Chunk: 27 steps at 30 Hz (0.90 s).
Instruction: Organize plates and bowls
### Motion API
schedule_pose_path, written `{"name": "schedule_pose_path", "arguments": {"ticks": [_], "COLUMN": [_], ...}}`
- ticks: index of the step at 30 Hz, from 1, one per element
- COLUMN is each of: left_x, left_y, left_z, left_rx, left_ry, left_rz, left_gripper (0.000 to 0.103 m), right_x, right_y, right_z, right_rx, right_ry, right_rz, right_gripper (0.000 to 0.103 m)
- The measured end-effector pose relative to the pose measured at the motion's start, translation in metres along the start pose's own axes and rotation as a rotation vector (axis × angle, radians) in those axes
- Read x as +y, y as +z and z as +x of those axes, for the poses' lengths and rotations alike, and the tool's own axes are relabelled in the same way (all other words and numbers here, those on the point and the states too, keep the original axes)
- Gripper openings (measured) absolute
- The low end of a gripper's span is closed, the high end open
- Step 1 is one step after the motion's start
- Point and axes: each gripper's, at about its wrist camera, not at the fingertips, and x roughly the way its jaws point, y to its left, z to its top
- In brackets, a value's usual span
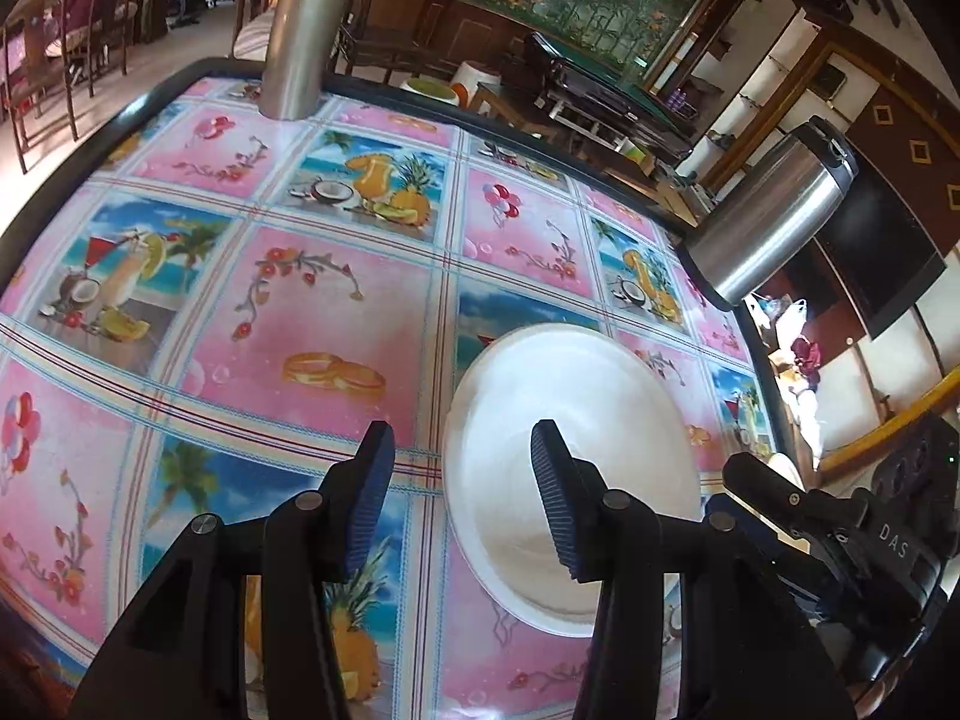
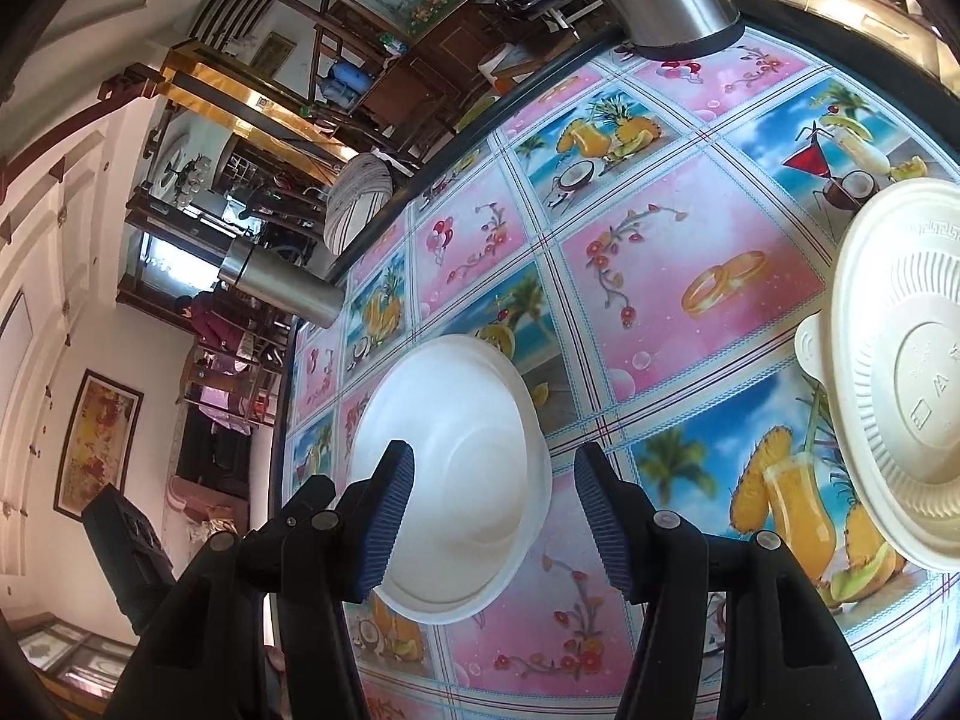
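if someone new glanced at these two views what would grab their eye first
Likely the loud tablecloth, pink squares with beach drinks, pineapples and rings, covering the whole table. Next, the white bowl lying on it just ahead of both open tools, left tool and right tool. Then the steel flasks at the far edge and the ribbed cream plate at the right.

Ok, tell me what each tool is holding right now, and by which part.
Nothing is held. The left tool is open, its fingers straddling the near rim of the white bowl without closing. The right tool is open too, empty.
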Motion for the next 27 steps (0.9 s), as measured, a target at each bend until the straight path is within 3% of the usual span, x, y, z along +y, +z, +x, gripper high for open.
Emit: {"name": "schedule_pose_path", "arguments": {"ticks": [9,16,19,20,27], "left_x": [0.001,0.002,0.003,0.004,0.005], "left_y": [-0.004,-0.004,-0.005,-0.006,-0.006], "left_z": [0.015,0.014,0.018,0.019,0.018], "left_rx": [0.08,0.07,0.084,0.085,0.079], "left_ry": [-0.024,-0.011,-0.013,-0.015,-0.012], "left_rz": [-0.008,0.001,-0.005,-0.008,-0.009], "left_gripper": [0.045,0.045,0.045,0.043,0.007], "right_x": [0.0,-0.001,-0.003,-0.003,-0.005], "right_y": [-0.003,-0.006,-0.007,-0.007,-0.007], "right_z": [0.005,0.009,0.012,0.013,0.011], "right_rx": [0.007,0.014,0.024,0.025,0.018], "right_ry": [-0.003,-0.022,-0.019,-0.017,-0.016], "right_rz": [0.004,0.005,0.012,0.014,0.024], "right_gripper": [0.055,0.036,0.035,0.035,0.029]}}
